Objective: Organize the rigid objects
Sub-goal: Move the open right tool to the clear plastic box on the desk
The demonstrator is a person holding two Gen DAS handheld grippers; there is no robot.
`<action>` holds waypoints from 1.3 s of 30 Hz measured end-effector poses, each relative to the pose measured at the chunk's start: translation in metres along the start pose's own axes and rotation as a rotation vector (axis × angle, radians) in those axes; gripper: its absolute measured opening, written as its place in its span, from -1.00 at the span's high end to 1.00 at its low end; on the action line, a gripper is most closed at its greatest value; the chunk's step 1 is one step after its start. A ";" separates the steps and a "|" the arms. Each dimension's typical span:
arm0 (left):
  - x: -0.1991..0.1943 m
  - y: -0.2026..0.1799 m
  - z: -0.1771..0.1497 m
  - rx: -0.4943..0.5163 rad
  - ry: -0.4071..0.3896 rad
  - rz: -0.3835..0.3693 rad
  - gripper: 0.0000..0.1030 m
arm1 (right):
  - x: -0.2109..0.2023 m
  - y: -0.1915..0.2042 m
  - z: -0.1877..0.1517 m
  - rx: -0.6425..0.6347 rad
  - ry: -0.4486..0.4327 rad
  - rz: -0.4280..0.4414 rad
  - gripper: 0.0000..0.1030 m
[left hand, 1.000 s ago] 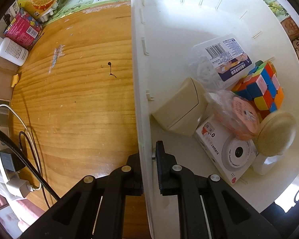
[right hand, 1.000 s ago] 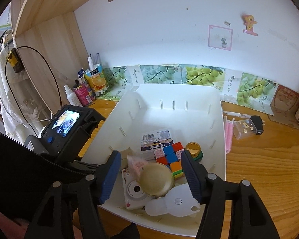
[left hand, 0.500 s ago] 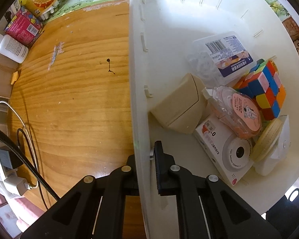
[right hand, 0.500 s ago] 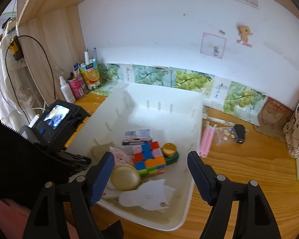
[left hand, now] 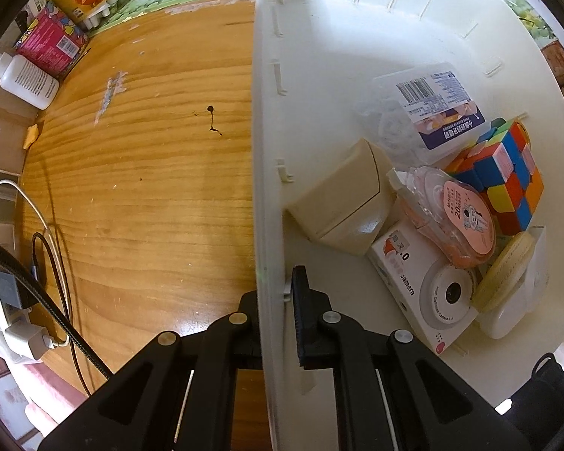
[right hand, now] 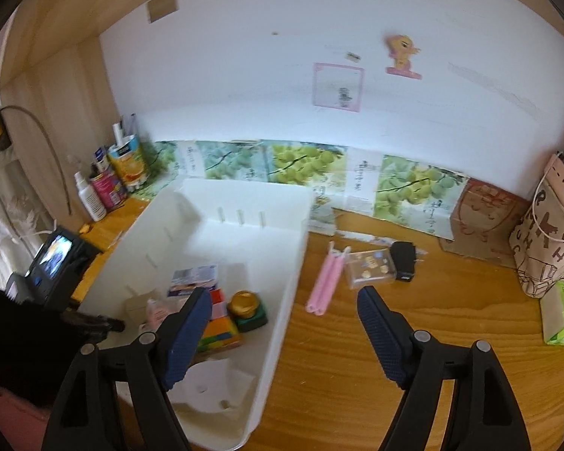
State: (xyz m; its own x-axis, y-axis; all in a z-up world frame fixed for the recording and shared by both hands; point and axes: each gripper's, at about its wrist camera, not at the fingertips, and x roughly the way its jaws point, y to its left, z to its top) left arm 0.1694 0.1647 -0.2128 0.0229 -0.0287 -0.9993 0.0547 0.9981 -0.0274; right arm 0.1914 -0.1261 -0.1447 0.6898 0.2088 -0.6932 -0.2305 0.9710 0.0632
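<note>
1. Most of the sorting looked done: the white bin already held a puzzle cube, a boxed toy camera, a beige box, a labelled clear case, a correction-tape dispenser and a gold-lidded jar.
2. What seemed left lay outside, on the wooden desk: two pink sticks, a small clear box and a black adapter, near the bin's right wall.
3. The left gripper was clamped on the bin's left wall, one finger on each side.
4. The right gripper stood with its fingers wide apart and nothing between them, above the bin's right edge.
5. The right wrist view was blurred, so the small box's contents could not be told.
6. Grape-print paper lined the white wall; bottles and cartons stood in the corner.
</note>
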 end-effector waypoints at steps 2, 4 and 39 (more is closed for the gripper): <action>0.000 0.000 0.000 -0.003 0.001 0.007 0.78 | 0.007 -0.009 0.002 0.013 0.010 -0.012 -0.56; 0.000 0.000 -0.001 -0.004 0.001 0.012 0.78 | 0.017 -0.019 0.003 0.031 0.021 -0.019 -0.56; 0.005 0.001 0.008 -0.045 -0.004 0.017 0.78 | 0.153 -0.087 -0.024 0.202 -0.027 -0.127 -0.56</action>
State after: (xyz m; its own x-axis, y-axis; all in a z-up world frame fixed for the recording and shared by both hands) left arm 0.1780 0.1655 -0.2178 0.0278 -0.0115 -0.9995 0.0097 0.9999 -0.0112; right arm 0.3010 -0.1814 -0.2737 0.7235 0.0837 -0.6852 -0.0007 0.9927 0.1206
